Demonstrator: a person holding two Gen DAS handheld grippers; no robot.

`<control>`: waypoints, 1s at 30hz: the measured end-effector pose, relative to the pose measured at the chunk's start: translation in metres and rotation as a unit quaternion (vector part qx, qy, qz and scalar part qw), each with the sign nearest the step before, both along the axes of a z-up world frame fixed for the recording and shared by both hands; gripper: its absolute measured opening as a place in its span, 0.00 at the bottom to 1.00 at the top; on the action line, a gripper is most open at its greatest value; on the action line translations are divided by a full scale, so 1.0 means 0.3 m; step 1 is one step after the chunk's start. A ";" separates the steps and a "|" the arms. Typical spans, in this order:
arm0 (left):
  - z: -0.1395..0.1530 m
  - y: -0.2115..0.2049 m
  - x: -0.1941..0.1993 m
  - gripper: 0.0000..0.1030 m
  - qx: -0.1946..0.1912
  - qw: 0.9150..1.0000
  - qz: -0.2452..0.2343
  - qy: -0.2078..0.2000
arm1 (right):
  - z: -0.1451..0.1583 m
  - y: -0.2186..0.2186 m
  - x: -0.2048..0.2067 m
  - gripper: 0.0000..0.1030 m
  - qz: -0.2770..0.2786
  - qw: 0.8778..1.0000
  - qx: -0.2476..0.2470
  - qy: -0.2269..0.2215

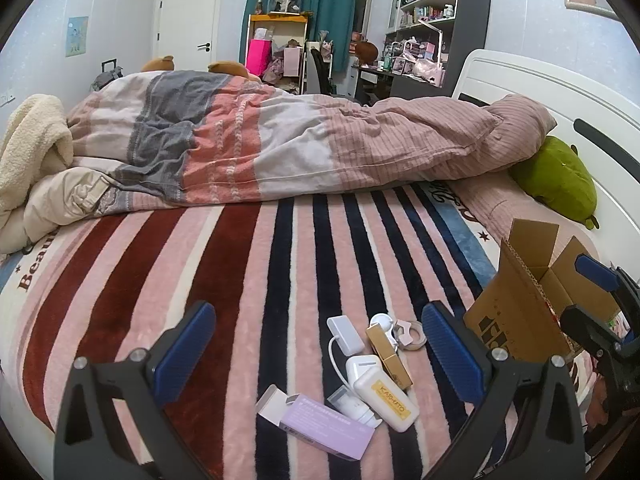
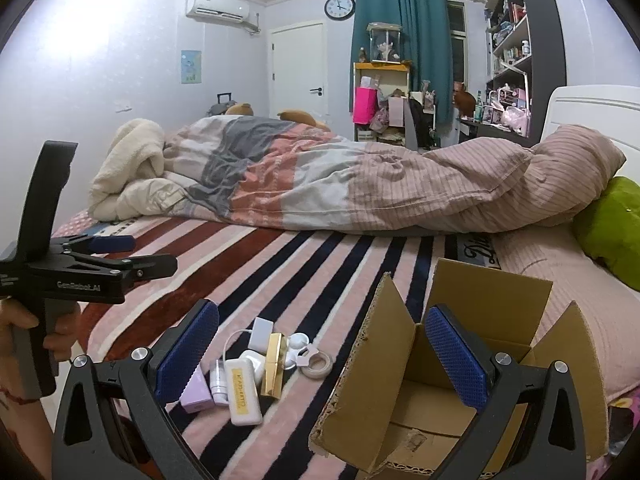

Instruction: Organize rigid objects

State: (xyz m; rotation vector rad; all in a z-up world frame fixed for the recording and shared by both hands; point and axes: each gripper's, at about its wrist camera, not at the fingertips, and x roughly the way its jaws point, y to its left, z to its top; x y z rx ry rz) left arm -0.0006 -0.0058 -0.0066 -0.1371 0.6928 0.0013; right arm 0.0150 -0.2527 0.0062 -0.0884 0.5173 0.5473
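A small pile of rigid objects lies on the striped blanket: a lilac box (image 1: 326, 428) (image 2: 196, 394), a white bottle with a yellow label (image 1: 386, 398) (image 2: 242, 390), a gold box (image 1: 388, 354) (image 2: 274, 364), a white charger with cable (image 1: 346, 334) (image 2: 260, 330) and a tape ring (image 1: 410, 334) (image 2: 318, 364). An open cardboard box (image 1: 520, 312) (image 2: 404, 364) stands to their right. My left gripper (image 1: 320, 356) is open above the pile. My right gripper (image 2: 320, 356) is open and empty, its right finger over the box opening.
A rumpled quilt (image 1: 280, 144) lies across the far half of the bed. A green plush (image 1: 556, 178) sits by the white headboard (image 1: 560, 100) on the right. A cream blanket (image 1: 32, 148) is heaped at the left edge. Shelves and a desk stand beyond.
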 end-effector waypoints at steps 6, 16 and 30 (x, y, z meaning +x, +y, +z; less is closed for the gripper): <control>-0.001 0.000 0.000 1.00 0.001 1.000 0.001 0.000 | -0.001 0.005 -0.003 1.00 0.004 1.000 0.001 0.001; -0.004 0.012 -0.001 1.00 0.000 1.000 0.004 0.001 | 0.000 0.011 -0.008 1.00 0.009 1.000 0.006 0.005; -0.017 0.042 -0.002 1.00 0.012 1.000 0.022 0.002 | 0.013 0.054 -0.044 1.00 0.029 0.999 0.004 -0.023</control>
